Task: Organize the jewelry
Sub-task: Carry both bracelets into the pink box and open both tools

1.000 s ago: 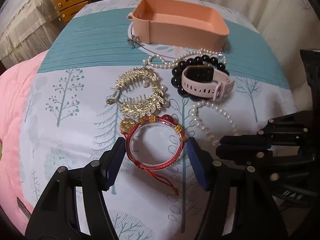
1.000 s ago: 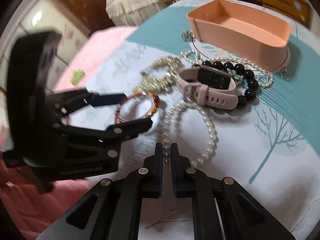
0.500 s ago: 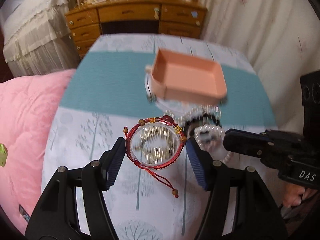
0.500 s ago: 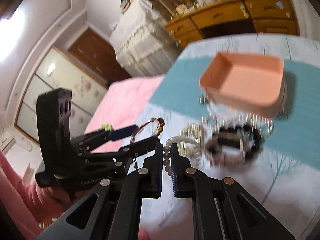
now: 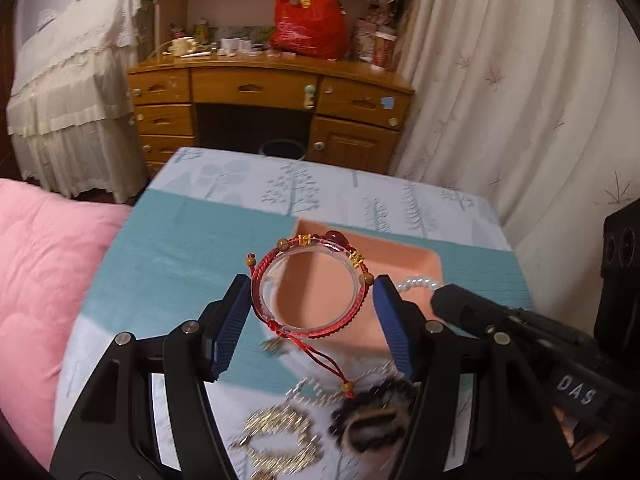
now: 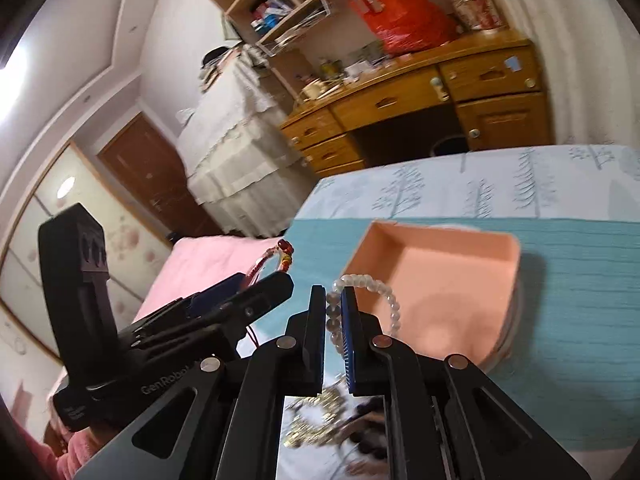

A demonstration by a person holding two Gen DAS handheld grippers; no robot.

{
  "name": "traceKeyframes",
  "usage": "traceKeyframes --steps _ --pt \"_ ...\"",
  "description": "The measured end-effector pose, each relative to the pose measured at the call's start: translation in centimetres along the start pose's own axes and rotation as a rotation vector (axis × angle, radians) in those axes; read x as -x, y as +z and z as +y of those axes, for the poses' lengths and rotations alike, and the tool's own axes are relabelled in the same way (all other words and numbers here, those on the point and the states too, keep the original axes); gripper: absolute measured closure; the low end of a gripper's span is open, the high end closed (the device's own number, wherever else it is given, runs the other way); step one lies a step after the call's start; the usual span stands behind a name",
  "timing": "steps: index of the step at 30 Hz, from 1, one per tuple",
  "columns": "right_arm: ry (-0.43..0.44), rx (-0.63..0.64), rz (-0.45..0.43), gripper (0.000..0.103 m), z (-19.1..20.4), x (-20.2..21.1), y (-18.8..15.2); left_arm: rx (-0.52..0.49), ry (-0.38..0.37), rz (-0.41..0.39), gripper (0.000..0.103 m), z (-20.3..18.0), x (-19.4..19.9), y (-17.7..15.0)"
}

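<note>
My left gripper (image 5: 310, 300) is shut on a red cord bracelet around a clear bangle (image 5: 310, 284), held in the air over the near part of the peach tray (image 5: 404, 258). Its cord tail with a bead (image 5: 347, 387) hangs down. My right gripper (image 6: 333, 308) is shut on a white pearl bracelet (image 6: 390, 300), lifted beside the peach tray (image 6: 448, 276); the pearl bracelet (image 5: 418, 283) also shows right of the left fingers. The left gripper (image 6: 256, 292) appears at the left of the right wrist view. Below, blurred, lie gold jewelry (image 5: 276, 440) and a black bead bracelet with a watch (image 5: 372, 420).
The jewelry lies on a bed cover (image 5: 180, 240) with teal and tree-print bands. A pink quilt (image 5: 36, 280) is at the left. Beyond the bed stand a wooden desk (image 5: 260, 96) with a red bag (image 5: 310, 24), a dark bin (image 5: 282, 148) and curtains (image 5: 500, 100).
Both grippers have risen from the bed with their bracelets and tilted up. The tray now sits under the held pieces, and the remaining jewelry has dropped to the bottom of both views.
</note>
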State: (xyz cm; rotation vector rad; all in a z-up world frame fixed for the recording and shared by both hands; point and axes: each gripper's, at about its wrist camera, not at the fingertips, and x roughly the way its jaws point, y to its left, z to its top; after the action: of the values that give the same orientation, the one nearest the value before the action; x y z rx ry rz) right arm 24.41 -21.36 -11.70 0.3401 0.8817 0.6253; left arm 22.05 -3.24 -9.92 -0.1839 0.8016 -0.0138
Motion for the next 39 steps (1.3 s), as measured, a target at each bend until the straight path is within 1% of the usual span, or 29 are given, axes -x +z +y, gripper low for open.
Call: traceKeyframes --steps 2,6,7,8,9,10,12,13,15,18,20,21,22,23,27,30,32,36,39 --pt "-0.027 -0.015 -0.011 0.096 -1.1 -0.2 1.1 0.001 -0.04 0.003 0.043 -0.6 -1.4 0.7" --pt "-0.082 -0.067 -0.025 0.094 -4.1 -1.7 2.1 0.012 -0.042 0.02 0.042 -1.7 -4.0 1.3" --pt "-0.101 -0.082 -0.013 0.086 -4.9 -2.3 2.4 0.016 -0.035 0.043 0.042 -1.8 -4.7 1.4" --pt "-0.121 -0.097 -0.001 0.071 -5.7 -2.6 2.4 0.021 -0.025 0.073 0.042 -1.9 -5.4 1.5" --pt "-0.135 -0.113 0.001 0.066 -6.4 -2.8 2.3 0.03 -0.021 0.09 0.041 -1.8 -5.6 1.3" --pt "-0.139 -0.137 -0.014 0.065 -7.1 -2.8 2.3 0.039 -0.022 0.102 0.04 -1.6 -5.8 1.2" --pt "-0.122 -0.185 -0.034 0.065 -8.7 -2.5 2.0 0.045 -0.011 0.109 0.03 -1.1 -6.0 0.9" --pt "-0.121 -0.202 -0.035 0.065 -9.4 -2.4 1.6 0.043 0.002 0.111 0.028 -0.9 -6.0 0.7" --pt "-0.144 -0.222 -0.036 0.065 -10.4 -2.5 1.3 0.043 0.02 0.111 0.027 -0.5 -5.9 0.2" --pt "-0.171 -0.241 -0.03 0.064 -11.4 -2.0 0.0 0.066 0.026 0.139 0.026 0.5 -6.2 -0.6" --pt "-0.181 -0.26 -0.019 0.061 -11.4 -1.4 -1.0 0.079 0.032 0.157 0.026 1.2 -6.2 -1.4" --pt "-0.187 -0.271 -0.011 0.059 -11.6 -1.4 -1.3 0.083 0.037 0.165 0.026 1.5 -6.0 -1.8" --pt "-0.193 -0.277 -0.003 0.054 -11.4 -0.9 -1.7 0.086 0.044 0.176 0.026 1.8 -6.0 -2.3" --pt "-0.202 -0.281 0.009 0.051 -11.6 -0.8 -2.3 0.091 0.051 0.186 0.026 2.1 -5.9 -2.8" --pt "-0.217 -0.291 0.073 0.049 -11.5 -1.0 -3.9 0.109 0.074 0.226 0.026 3.0 -5.1 -5.0" --pt "-0.211 -0.322 0.128 0.037 -11.3 -0.9 -5.5 0.129 0.108 0.257 0.026 3.6 -4.3 -7.1" --pt "-0.21 -0.346 0.159 0.027 -11.2 -1.0 -6.5 0.127 0.108 0.28 0.026 3.6 -3.8 -8.5" --pt "-0.195 -0.375 0.228 0.023 -10.9 -1.3 -8.7 0.118 0.113 0.317 0.026 3.3 -3.1 -11.0" --pt "-0.192 -0.393 0.263 0.016 -10.3 -1.4 -10.4 0.1 0.106 0.337 0.026 3.0 -2.8 -12.6"
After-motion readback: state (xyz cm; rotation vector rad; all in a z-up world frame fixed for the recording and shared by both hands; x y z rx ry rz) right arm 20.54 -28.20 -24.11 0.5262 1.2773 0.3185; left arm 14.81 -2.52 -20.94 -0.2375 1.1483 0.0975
